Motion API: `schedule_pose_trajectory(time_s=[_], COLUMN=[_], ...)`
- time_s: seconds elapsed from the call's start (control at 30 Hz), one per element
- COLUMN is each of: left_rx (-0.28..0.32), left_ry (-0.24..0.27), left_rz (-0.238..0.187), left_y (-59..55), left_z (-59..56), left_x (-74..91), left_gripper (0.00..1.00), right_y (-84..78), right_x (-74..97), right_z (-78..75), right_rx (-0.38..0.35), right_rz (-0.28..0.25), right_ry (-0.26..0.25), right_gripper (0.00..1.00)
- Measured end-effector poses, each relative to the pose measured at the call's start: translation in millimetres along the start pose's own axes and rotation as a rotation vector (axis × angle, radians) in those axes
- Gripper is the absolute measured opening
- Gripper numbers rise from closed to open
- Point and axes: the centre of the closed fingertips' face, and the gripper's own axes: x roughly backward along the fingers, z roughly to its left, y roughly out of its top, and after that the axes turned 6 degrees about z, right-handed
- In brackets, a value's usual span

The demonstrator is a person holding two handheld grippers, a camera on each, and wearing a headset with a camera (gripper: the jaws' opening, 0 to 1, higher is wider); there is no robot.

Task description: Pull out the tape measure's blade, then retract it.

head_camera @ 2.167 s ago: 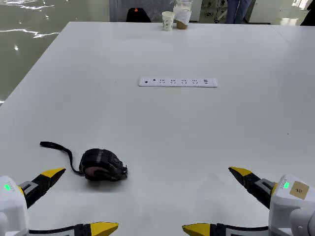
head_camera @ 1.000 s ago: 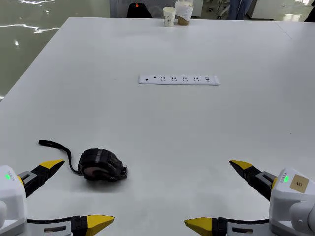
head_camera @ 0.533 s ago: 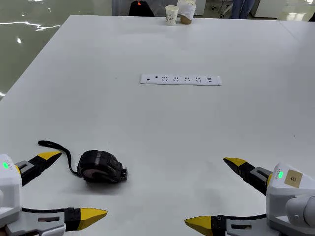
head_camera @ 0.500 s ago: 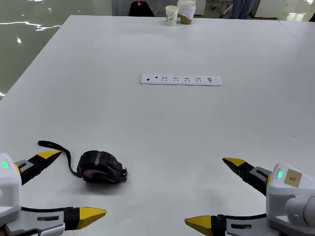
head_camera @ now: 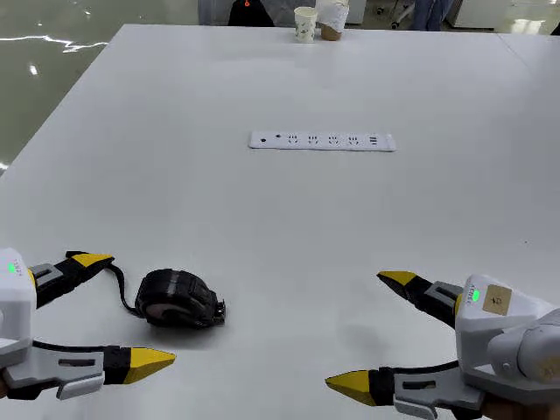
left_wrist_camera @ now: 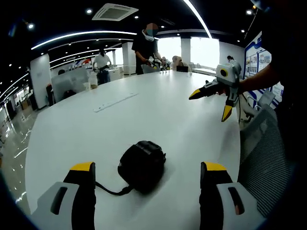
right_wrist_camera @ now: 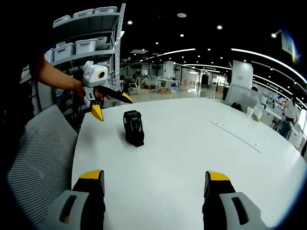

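A black tape measure [head_camera: 179, 298] lies on the white table [head_camera: 289, 219] at the near left, blade fully in, its black wrist strap [head_camera: 118, 280] trailing to the left. My left gripper [head_camera: 122, 308] is open just left of it, yellow tips to either side of the strap end, touching nothing. In the left gripper view the tape measure [left_wrist_camera: 142, 165] sits close ahead between the open jaws of the left gripper [left_wrist_camera: 147, 167]. My right gripper [head_camera: 363, 330] is open at the near right, well away from the tape measure [right_wrist_camera: 133, 127]; its own view shows the right gripper [right_wrist_camera: 154, 175] with nothing between the jaws.
A white power strip [head_camera: 322, 141] lies mid-table. Paper cups [head_camera: 303, 24] stand at the far edge. A mesh chair [right_wrist_camera: 33, 158] is beside the table's near edge. People stand in the background of the left gripper view.
My left gripper has moved forward until its jaws flank the strap end beside the tape measure. My right gripper has moved forward and inward to the left. The tape measure has stayed put.
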Motion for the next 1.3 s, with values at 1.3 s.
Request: schedule_pose_trajectory(time_s=[1.3], left_rx=[-0.257], left_ry=[-0.214], left_rz=[0.228], left_y=[-17.7], left_z=[23.1], left_x=[-29.9], left_gripper=[0.47], right_y=[21.2], right_x=[-77.9], right_z=[5.0], right_rx=[0.244], right_rz=[0.035], right_ry=[0.230], right_gripper=[0.52])
